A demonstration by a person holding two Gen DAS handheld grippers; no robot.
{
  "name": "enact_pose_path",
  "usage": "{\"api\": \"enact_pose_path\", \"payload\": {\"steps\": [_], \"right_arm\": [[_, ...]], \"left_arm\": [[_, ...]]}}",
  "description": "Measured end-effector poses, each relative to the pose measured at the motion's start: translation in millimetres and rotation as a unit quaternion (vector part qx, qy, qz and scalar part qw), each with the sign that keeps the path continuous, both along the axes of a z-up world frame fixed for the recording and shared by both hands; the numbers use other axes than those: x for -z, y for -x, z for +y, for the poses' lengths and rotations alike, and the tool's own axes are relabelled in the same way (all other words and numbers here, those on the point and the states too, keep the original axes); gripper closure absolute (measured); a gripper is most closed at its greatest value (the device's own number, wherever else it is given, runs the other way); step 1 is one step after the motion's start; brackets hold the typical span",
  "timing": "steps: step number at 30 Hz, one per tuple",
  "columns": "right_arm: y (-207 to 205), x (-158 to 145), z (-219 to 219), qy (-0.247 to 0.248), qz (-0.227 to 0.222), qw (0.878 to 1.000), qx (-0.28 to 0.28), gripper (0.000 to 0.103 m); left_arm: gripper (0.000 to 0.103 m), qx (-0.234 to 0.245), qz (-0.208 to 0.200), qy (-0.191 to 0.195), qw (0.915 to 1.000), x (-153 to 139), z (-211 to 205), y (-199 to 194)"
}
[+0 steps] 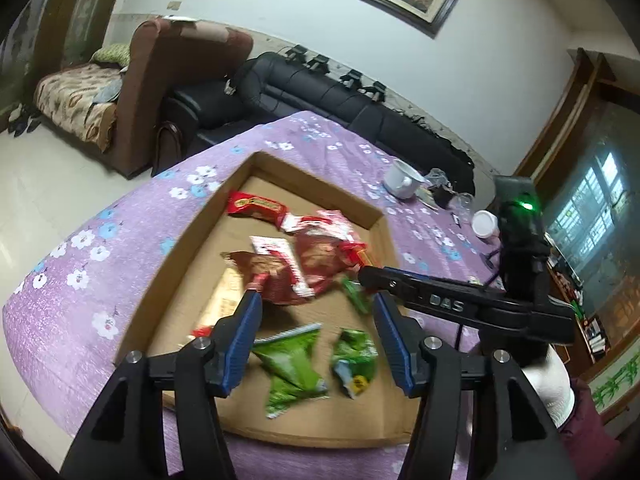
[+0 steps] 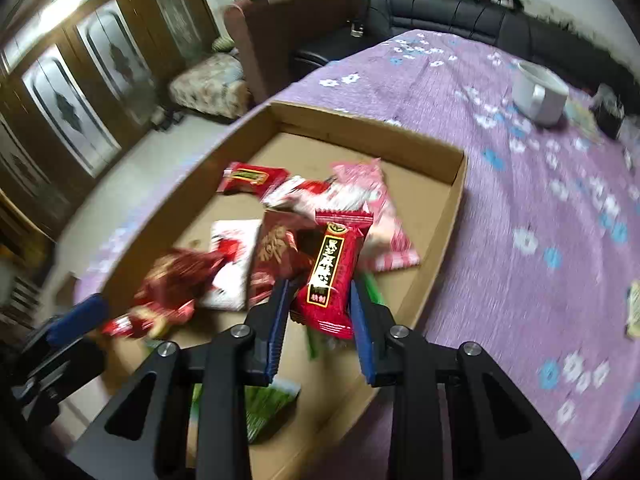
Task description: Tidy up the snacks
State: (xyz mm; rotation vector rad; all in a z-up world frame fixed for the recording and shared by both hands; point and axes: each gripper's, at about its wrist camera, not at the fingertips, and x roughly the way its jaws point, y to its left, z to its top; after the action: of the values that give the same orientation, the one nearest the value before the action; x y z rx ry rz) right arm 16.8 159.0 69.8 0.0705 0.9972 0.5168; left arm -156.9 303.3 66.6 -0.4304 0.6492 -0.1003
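right claw (image 2: 320,312) gripping red snack packet (image 2: 334,268), long axis upright, over cardboard tray (image 2: 456,200)

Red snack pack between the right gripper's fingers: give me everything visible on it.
The red snack pack is a glossy, plastic-looking wrapper with crimped, serrated ends, a black label panel edged in yellow with yellow characters, and a round logo near the top. It looks sealed and full. It stands roughly upright, tilted slightly, between the right gripper fingers, above the cardboard box; whether it is clamped is unclear.
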Motion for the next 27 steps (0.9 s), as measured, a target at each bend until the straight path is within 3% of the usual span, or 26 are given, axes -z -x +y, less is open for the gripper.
{"api": "enact_pose_path", "payload": {"steps": [4, 6, 8, 10, 11, 13, 16, 18, 20, 23, 27], "right_arm": [[31.8, -16.6, -25.9, -0.038, -0.028, 0.999, 0.004, 0.062], [53.0, -25.3, -39.4, -0.048, -0.054, 0.997, 0.014, 0.057], [71.2, -32.4, -49.9, -0.052, -0.077, 0.995, 0.024, 0.055], [93.0, -38.4, -62.5, -0.055, -0.107, 0.992, 0.043, 0.050], [102.3, -39.7, -67.7, -0.057, -0.119, 0.990, 0.053, 0.046], [113.9, -41.7, -77.4, -0.065, -0.132, 0.987, 0.068, 0.044], [129.2, -42.0, -89.7, -0.074, -0.143, 0.983, 0.092, 0.042], [138.7, -40.9, -96.7, -0.072, -0.151, 0.980, 0.109, 0.038], [146.8, -38.7, -101.5, -0.061, -0.160, 0.978, 0.115, 0.038], [152.1, -34.7, -105.0, -0.048, -0.165, 0.978, 0.122, 0.035], [157.7, -29.5, -108.1, -0.053, -0.159, 0.978, 0.128, 0.033]], "left_arm": [[0.044, 0.006, -0.019, -0.035, 0.9992, -14.1, -21.6, 9.1], [0.044, -0.013, -0.039, -0.096, 0.9945, -25.8, -40.2, 18.4], [0.043, -0.047, -0.081, -0.185, 0.9783, -41.8, -66.5, 33.5], [0.030, -0.064, -0.124, -0.231, 0.9628, -55.7, -88.5, 49.4], [0.017, -0.067, -0.150, -0.245, 0.9556, -63.7, -99.8, 58.4], [0.004, -0.053, -0.190, -0.247, 0.9489, -73.9, -115.7, 70.1], [0.000, -0.054, -0.158, -0.249, 0.9539, -72.2, -127.2, 62.8], [0.000, -0.083, -0.139, -0.280, 0.9464, -67.1, -134.7, 59.7], [0.000, -0.125, -0.147, -0.307, 0.9318, -67.3, -140.6, 66.4], [0.000, -0.156, -0.168, -0.313, 0.9218, -69.7, -144.0, 78.1], [0.000, -0.135, -0.137, -0.281, 0.9401, -71.0, -140.2, 71.3]]}}
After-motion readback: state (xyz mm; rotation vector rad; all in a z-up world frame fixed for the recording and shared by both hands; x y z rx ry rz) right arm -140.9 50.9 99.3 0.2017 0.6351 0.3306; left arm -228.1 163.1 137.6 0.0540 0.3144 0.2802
